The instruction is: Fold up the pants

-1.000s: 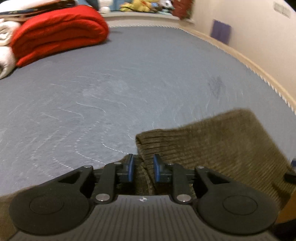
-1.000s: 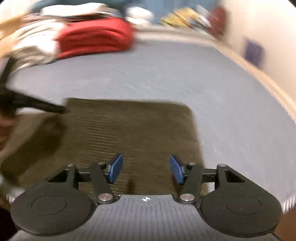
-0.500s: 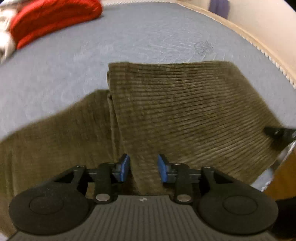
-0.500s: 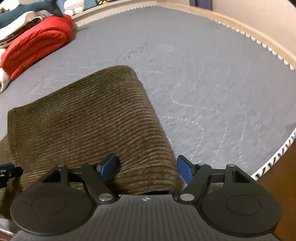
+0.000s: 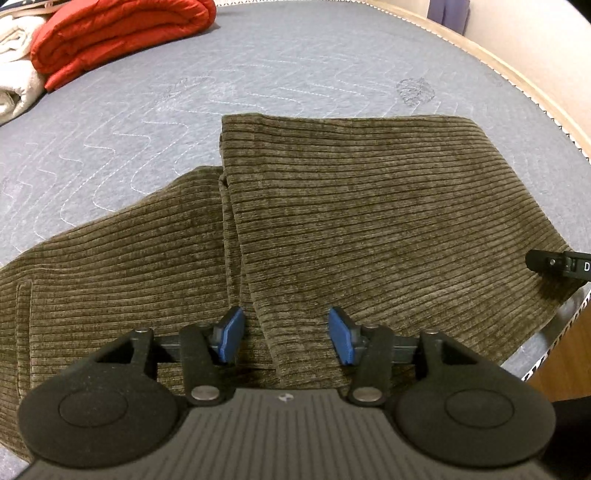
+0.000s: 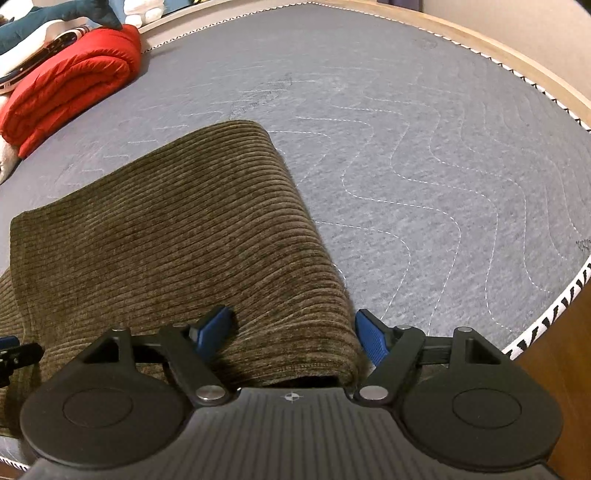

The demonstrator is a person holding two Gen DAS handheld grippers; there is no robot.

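Lying folded, the pants (image 5: 369, 206) sit beneath the open left hand-held gripper (image 5: 286, 336).

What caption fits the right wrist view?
Open right gripper straddling folded brown pants on the grey mattress.

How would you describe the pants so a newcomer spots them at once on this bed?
Start at the grey quilted mattress, which fills most of each view. On its near edge, right under both open grippers, lie the pants: olive-brown ribbed corduroy, one layer folded over another. The only other bulky fabric, the red quilt, sits rolled at the far left corner.
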